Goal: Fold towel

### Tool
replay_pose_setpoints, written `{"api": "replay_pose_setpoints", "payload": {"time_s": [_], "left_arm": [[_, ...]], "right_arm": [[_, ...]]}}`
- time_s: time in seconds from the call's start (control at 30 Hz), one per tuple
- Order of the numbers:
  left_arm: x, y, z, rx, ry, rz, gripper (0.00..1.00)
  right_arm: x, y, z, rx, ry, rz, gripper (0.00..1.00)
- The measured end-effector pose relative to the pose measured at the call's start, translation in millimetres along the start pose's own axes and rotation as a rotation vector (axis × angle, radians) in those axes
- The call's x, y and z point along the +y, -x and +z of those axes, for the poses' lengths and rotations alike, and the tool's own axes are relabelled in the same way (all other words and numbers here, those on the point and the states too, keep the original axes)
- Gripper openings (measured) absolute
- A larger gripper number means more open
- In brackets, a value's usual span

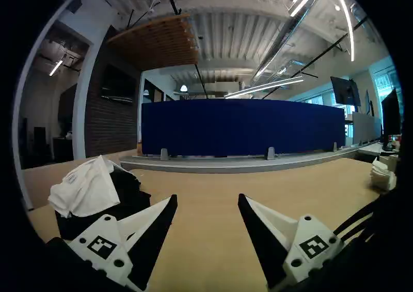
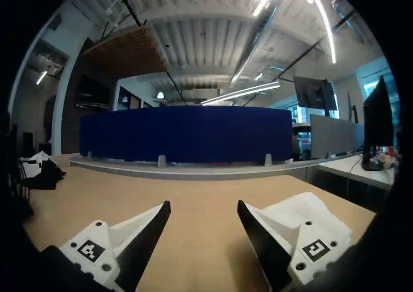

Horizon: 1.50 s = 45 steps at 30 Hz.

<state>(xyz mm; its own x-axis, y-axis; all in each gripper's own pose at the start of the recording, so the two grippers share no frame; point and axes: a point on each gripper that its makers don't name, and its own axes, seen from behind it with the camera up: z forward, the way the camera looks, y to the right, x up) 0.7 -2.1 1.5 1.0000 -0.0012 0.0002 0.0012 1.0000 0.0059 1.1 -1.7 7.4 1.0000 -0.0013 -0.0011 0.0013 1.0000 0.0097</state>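
Note:
In the left gripper view, a pile of white cloth (image 1: 85,189) lying on dark cloth (image 1: 126,194) sits on the wooden table (image 1: 217,189) at the left, just ahead of my left finger. My left gripper (image 1: 206,204) is open with nothing between its fingers. A small white folded stack (image 1: 383,174) lies at the table's right edge. In the right gripper view, my right gripper (image 2: 203,209) is open and holds nothing. A white towel (image 2: 304,209) lies beside and behind its right finger. A white and dark cloth pile (image 2: 41,171) rests far left.
A long blue divider panel (image 1: 242,127) on a grey rail closes off the back of the table. Monitors (image 2: 378,122) stand on a neighbouring desk to the right. A brick wall (image 1: 108,122) rises at the left. The table's middle is bare wood.

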Motion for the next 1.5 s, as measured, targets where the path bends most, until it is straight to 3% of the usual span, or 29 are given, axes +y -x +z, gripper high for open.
{"api": "replay_pose_setpoints", "payload": {"time_s": [1.5], "left_arm": [[-0.8, 0.4, -0.7, 0.0, 0.0, 0.0, 0.87]], "right_arm": [[1.7, 0.9, -4.0, -0.002, 0.005, 0.0, 1.0]]}}
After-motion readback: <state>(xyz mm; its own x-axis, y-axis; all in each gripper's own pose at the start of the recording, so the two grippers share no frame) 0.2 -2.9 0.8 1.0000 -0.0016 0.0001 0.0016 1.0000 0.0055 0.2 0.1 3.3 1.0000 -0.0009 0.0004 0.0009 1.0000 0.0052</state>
